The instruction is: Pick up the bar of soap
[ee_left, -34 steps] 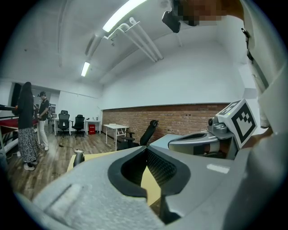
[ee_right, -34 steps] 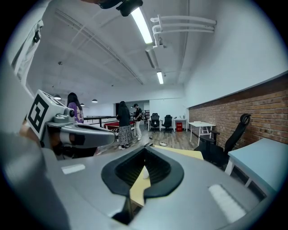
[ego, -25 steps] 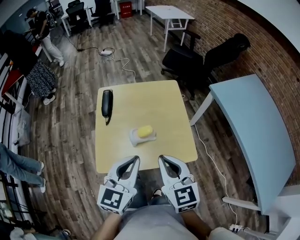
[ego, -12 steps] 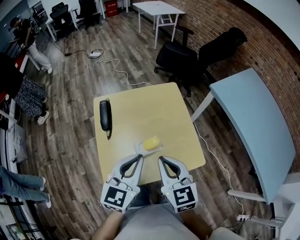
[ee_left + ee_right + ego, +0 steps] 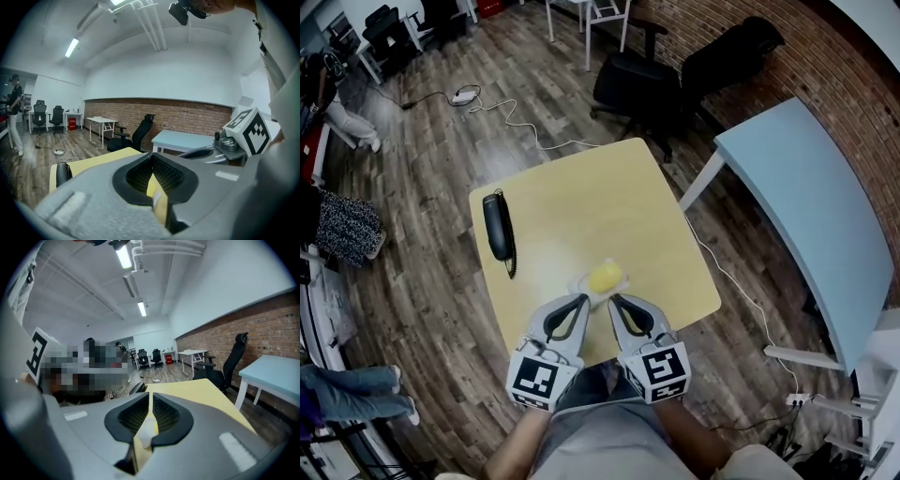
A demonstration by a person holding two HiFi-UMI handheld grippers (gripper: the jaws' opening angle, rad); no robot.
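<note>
While the yellow bar of soap (image 5: 606, 277) lies in a small white dish (image 5: 583, 284) near the front edge of the yellow counter (image 5: 581, 202), neither tool has hold of it. The left gripper (image 5: 578, 301) and the right gripper (image 5: 615, 302) hover side by side just short of the dish, tips pointing at it from the near side, the left one close to the dish's left end and the right one just below the soap. In the left gripper view the jaws are clenched together at their tips with nothing between them. In the right gripper view the jaws are opening: a thin slit shows between them, nothing is caught in it, and a pale patch shows low down through it. Farther back on the left part of the counter, well apart from the dish, lies a black handset (image 5: 496, 227), lengthwise along the counter's edge. To the right of the counter stands a light blue table (image 5: 806, 206), beyond it a black office chair (image 5: 637, 89), all on a wooden floor (image 5: 422, 169).
</note>
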